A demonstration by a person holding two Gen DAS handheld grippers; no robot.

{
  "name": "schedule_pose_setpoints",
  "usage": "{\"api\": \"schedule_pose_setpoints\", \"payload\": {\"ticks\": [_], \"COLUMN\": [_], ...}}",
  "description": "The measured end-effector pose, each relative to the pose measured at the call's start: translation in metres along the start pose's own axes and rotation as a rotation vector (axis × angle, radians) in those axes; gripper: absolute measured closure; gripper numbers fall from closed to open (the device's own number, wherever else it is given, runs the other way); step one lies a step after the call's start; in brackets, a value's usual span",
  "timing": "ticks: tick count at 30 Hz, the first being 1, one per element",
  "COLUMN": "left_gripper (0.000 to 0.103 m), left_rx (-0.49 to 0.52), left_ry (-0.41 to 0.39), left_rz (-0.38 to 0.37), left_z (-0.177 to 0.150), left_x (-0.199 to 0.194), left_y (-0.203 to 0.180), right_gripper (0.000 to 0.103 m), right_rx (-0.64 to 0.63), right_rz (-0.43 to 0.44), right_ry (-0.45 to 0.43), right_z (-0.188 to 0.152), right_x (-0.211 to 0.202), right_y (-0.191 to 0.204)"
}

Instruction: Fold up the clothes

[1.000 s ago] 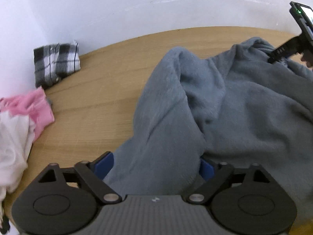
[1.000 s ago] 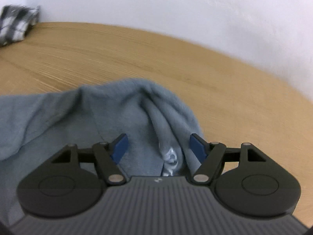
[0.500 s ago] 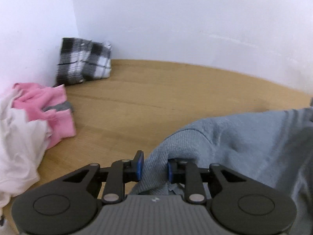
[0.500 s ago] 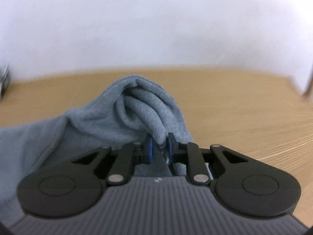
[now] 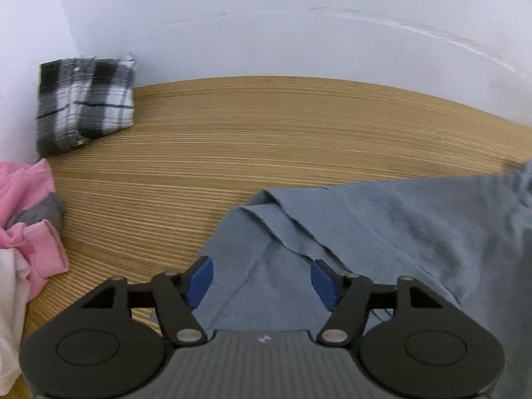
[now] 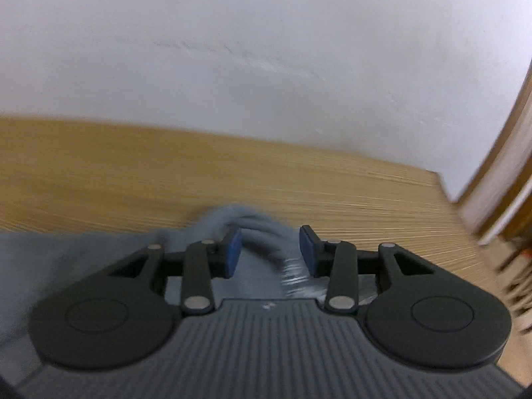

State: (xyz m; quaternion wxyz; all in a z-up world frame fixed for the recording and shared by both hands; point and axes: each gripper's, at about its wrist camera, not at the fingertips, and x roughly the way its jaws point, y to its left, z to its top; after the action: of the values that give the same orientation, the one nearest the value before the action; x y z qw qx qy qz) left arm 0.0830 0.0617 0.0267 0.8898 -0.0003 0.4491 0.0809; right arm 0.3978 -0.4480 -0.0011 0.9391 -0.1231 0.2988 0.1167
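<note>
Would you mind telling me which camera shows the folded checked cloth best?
The left wrist view: the checked cloth sits sharp and whole in the table's far left corner. The right wrist view does not show it.

Wooden table (image 5: pixel 299 139) under blue-grey garment (image 5: pixel 399 219), plaid bundle (image 5: pixel 86 99), pink-white heap (image 5: pixel 30 219)

Soft, even light fills both views, with no glare and only faint shadows on the white wall (image 5: pixel 266 33). Fisheye distortion bows the desk (image 5: pixel 299 139) edge and darkens the corners. The right wrist view is motion-blurred, smearing the desk (image 6: pixel 99 173) grain and the cloth (image 6: pixel 252 229); the left wrist view is sharper.
</note>
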Motion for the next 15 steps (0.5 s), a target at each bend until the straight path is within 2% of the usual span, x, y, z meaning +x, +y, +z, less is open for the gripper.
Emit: {"api": "schedule_pose_setpoints", "payload": {"ticks": [2, 4, 6, 9, 13, 15], "left_gripper": [0.03, 0.027, 0.027, 0.027, 0.027, 0.027], "left_rx": [0.043, 0.102, 0.135, 0.147, 0.173, 0.192], "left_ry": [-0.006, -0.002, 0.025, 0.057, 0.078, 0.089], "left_rz": [-0.032, -0.025, -0.009, -0.026, -0.032, -0.034], "left_z": [-0.011, -0.021, -0.031, -0.046, -0.061, -0.067], "left_x": [-0.003, -0.001, 0.007, 0.018, 0.026, 0.03], "left_y": [-0.004, -0.011, -0.017, -0.016, -0.016, -0.014], "right_gripper": [0.042, 0.04, 0.04, 0.04, 0.04, 0.037], "right_rx": [0.065, 0.111, 0.102, -0.016, -0.083, -0.081], "right_rz": [0.192, 0.409, 0.548, 0.585, 0.589, 0.575], "right_ry": [0.034, 0.118, 0.187, 0.211, 0.312, 0.34], "right_z": [-0.017, -0.036, -0.053, -0.072, -0.089, -0.1], "right_x": [-0.02, -0.029, -0.033, -0.035, -0.024, -0.012], "right_y": [0.017, 0.044, 0.078, 0.132, 0.184, 0.196]}}
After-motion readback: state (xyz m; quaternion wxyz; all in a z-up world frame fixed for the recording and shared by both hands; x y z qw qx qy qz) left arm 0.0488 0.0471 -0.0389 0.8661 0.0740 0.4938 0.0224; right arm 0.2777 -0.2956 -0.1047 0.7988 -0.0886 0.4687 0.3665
